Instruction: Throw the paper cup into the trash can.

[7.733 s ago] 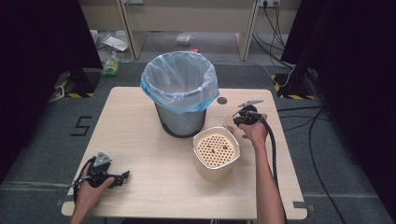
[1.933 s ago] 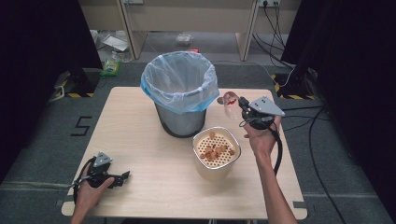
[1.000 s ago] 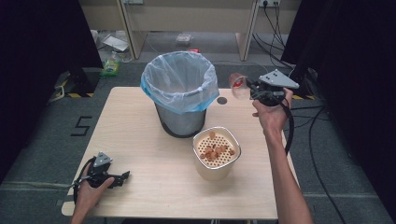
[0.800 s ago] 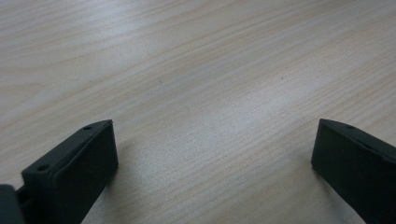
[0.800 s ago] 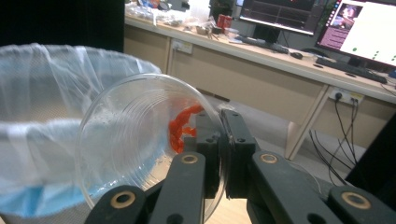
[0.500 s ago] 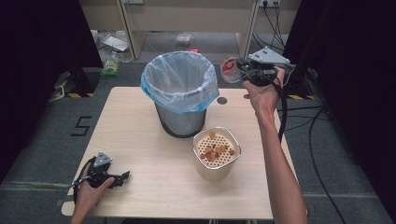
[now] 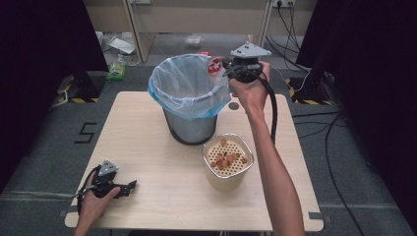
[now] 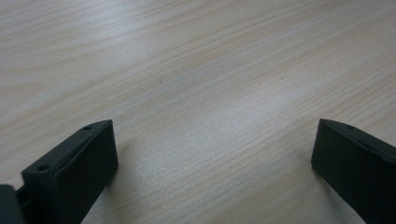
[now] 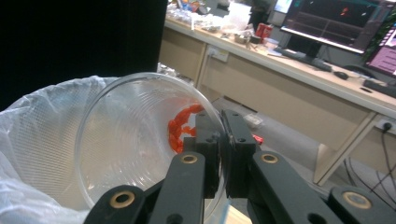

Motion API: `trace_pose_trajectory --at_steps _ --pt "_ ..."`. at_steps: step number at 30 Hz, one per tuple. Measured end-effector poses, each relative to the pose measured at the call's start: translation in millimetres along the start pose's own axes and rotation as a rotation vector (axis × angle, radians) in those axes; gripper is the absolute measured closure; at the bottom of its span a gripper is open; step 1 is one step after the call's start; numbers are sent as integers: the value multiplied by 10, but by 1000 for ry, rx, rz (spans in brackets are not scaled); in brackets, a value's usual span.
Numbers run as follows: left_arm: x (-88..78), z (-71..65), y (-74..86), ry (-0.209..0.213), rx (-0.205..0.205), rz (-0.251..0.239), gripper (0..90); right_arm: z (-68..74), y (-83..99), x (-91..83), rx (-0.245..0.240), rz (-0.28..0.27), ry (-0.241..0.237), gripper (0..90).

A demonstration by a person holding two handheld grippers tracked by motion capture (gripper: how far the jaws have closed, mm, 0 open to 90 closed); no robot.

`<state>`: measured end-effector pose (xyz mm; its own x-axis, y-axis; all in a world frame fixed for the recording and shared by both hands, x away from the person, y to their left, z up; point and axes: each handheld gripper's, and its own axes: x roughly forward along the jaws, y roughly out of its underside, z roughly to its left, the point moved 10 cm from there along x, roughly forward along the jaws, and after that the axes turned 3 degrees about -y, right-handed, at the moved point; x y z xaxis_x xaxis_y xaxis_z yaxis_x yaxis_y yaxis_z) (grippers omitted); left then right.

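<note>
Tipped on its side at the upper middle of the high view, a clear ribbed plastic cup [image 7: 214, 65] with red scraps inside has been carried up from beside the round beige strainer pot [image 7: 228, 161] to the rim of the metal bin lined with a pale blue bag [image 7: 189, 96]. Its wall is pinched by the clenched right gripper [image 7: 223, 64], so emptying seems close (nothing is seen falling yet). At lower left, the left gripper [image 7: 132, 185] rests released on the wooden desk [image 7: 147, 147]. Counted: one cup, one bin, one pot, two grippers.
</note>
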<state>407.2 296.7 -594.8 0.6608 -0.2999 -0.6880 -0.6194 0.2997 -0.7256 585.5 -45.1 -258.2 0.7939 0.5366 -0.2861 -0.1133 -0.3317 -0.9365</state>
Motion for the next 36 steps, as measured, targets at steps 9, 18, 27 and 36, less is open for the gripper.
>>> trace_pose_trajectory --at_steps 9,18,27,36 --pt "-2 -3 2 2 1 0 0 156 -45 234 41 -15 -43 712" --pt "-7 -8 6 3 0 -1 0 -50 20 17 70 -18 -13 629" --pt "-8 -7 8 2 1 -1 0 -298 403 -264 93 45 35 544" --pt "-9 -7 8 2 1 0 0 -463 712 -499 117 83 78 447"
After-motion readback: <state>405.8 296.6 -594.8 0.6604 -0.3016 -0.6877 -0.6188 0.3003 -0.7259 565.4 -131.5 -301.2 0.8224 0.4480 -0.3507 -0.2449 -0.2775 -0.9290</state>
